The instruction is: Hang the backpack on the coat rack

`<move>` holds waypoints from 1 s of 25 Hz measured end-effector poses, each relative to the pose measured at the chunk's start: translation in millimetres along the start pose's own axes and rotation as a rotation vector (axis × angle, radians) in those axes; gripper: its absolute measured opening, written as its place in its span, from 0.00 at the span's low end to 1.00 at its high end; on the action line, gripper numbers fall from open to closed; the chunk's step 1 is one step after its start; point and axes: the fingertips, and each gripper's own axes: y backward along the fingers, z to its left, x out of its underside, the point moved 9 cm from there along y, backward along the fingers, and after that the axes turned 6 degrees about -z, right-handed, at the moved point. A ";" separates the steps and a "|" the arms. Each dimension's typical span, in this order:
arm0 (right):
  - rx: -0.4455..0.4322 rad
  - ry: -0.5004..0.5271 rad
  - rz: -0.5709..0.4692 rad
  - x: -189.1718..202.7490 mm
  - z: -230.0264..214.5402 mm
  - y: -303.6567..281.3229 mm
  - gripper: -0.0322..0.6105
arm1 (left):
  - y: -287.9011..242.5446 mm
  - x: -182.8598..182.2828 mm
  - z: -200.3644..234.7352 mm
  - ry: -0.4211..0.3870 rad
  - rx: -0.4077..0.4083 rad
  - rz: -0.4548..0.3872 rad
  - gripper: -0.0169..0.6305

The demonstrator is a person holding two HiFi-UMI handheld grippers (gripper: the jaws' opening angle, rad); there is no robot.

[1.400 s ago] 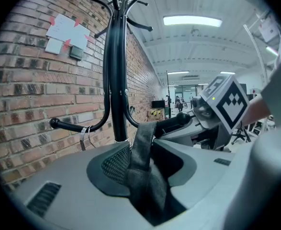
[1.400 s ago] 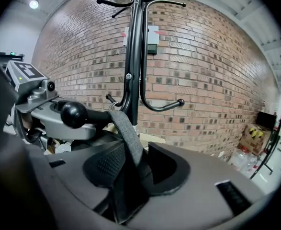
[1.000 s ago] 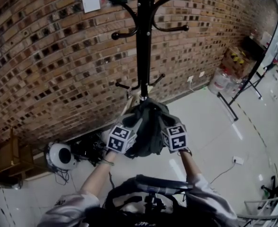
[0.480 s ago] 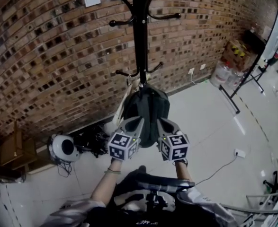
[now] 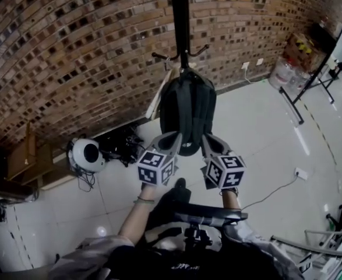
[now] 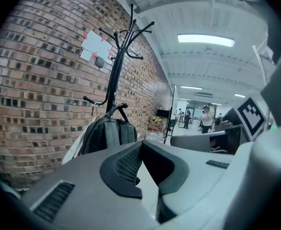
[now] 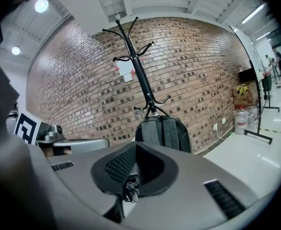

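Padded backpack [image 5: 187, 112] (nylon, perhaps) on slim black rack [image 5: 181, 22]

Dim head view, bright ceiling strip light [image 6: 206, 40], fisheye warp + dark vignette @ edges

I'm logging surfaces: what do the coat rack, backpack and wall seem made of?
Coat rack: probably metal, black, slightly glossy; thin pole with curved hooks.
Backpack: dark matte fabric, apparently padded; soft panels and straps.
Wall: rough brown brick; mortar joints show.
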 end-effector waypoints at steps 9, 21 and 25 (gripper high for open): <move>-0.023 0.040 0.017 22.3 21.1 33.7 0.07 | 34.2 25.4 -24.5 -0.015 -0.013 0.036 0.03; -0.047 0.075 0.021 33.0 27.0 56.0 0.07 | 55.0 36.6 -47.5 -0.045 -0.014 -0.015 0.03; -0.053 0.081 0.018 35.7 27.3 61.7 0.07 | 58.8 40.1 -50.5 -0.034 -0.021 -0.020 0.03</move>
